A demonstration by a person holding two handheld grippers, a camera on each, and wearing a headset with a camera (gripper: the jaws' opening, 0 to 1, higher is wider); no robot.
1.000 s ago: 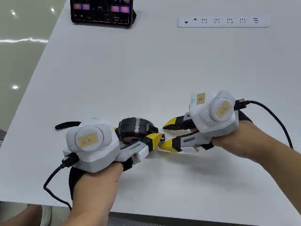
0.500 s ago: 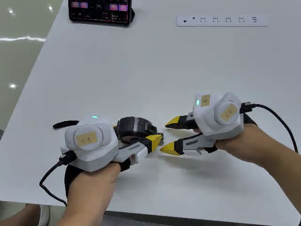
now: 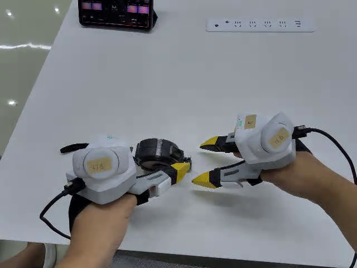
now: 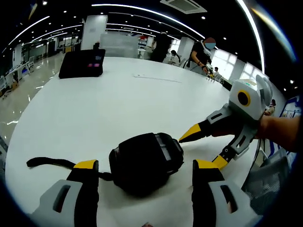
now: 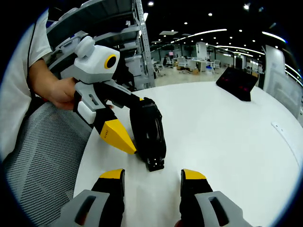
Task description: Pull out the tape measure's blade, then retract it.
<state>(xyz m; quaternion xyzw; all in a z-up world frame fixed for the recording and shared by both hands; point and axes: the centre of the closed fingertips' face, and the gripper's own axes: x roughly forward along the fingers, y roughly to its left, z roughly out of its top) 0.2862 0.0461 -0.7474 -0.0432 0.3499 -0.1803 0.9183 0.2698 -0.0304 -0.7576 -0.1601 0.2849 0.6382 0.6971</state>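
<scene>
At the far left, a black strap [image 3: 75,148] is lying flat on the white table [image 3: 167,84], trailing from the tape measure. Just to its right, a person's hand [image 3: 106,229] is holding the left hand-held gripper [image 4: 146,165] low over the table, and a black cable [image 3: 53,209] is looping from its back end. Its jaws are standing partly open on either side of the tape measure [image 3: 158,152]. In the left gripper view a thin gap is showing between each yellow-tipped jaw and the black case, so the jaws are bracketing the case rather than squeezing it. In the head view the near jaw is running along the case's front side, while the case is hiding the far jaw.

The tape measure is lying on the table near the front edge, between those jaws, with its small end tab [image 5: 155,164] pointing to the right. Next, the right hand-held gripper [image 3: 205,162] is being held just beside the tape measure without touching it. Its jaws are spread wide and gripping nothing, and the two yellow tips are aiming at the tab. A second cable [image 3: 329,139] is curving away from it to the right.

Toward the table's far edge, a dark screen [image 3: 117,12] is glowing at the left and a white power strip [image 3: 259,24] is lying to the right.
</scene>
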